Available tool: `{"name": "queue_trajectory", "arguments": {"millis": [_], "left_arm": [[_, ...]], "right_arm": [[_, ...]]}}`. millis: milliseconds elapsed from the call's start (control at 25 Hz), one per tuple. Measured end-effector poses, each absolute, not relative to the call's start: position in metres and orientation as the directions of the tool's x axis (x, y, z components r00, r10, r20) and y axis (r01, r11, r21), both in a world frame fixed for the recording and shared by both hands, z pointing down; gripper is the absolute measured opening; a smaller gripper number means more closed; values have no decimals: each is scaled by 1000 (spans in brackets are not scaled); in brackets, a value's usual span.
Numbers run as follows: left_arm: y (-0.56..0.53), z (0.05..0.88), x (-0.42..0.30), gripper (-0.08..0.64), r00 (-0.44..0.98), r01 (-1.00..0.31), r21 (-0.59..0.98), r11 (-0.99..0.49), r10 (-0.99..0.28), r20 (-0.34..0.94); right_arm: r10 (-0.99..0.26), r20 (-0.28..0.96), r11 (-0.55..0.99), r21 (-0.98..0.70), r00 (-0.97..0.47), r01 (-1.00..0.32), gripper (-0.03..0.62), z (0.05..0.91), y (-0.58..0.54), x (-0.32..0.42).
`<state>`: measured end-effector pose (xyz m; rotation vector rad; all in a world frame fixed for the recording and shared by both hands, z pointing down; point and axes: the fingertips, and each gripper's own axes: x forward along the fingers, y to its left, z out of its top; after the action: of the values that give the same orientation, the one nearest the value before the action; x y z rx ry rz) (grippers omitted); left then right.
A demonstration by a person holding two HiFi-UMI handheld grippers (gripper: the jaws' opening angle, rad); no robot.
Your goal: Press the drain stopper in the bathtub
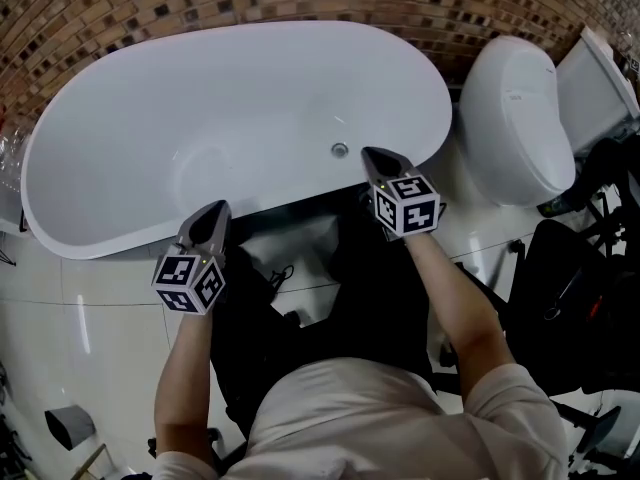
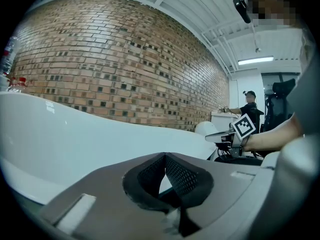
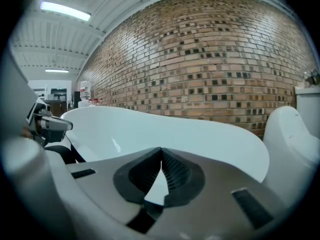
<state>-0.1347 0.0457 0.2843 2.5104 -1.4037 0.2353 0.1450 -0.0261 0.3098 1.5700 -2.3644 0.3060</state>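
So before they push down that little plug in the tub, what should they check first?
1. The drain stopper is in plain sight on the floor of the bathtub, with nothing covering it: ok.
2. The right gripper has its fingers closed on nothing, so it makes a blunt tip for pressing: ok.
3. That tip is lined up on the stopper: not ok. In the head view it shows just to the right of the stopper, near the tub's near rim.
4. The left gripper is out of the way at the near rim, closed and empty: ok.
5. The stopper is up rather than already pressed down: cannot tell, too small.
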Motion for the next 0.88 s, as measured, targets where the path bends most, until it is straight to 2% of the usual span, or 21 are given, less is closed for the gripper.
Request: {"name": "queue_trajectory", "arguments": {"millis": [280,600,880], "left_arm": [[54,307,-149,8,489,-872,180,-455,-828,274],[54,301,-158,8,489,-869,210,-447,-841,233],[56,303,-155,8,480,-877,162,-452,-845,237]], "right_arm": [[-863,359,344,-94,-354,-934,14,316,-28,156],[-855,374,356,-80,-359,-931,15,317,-28,149],[-852,376,373,-54,-365,-926,17,318,-28,146]]}}
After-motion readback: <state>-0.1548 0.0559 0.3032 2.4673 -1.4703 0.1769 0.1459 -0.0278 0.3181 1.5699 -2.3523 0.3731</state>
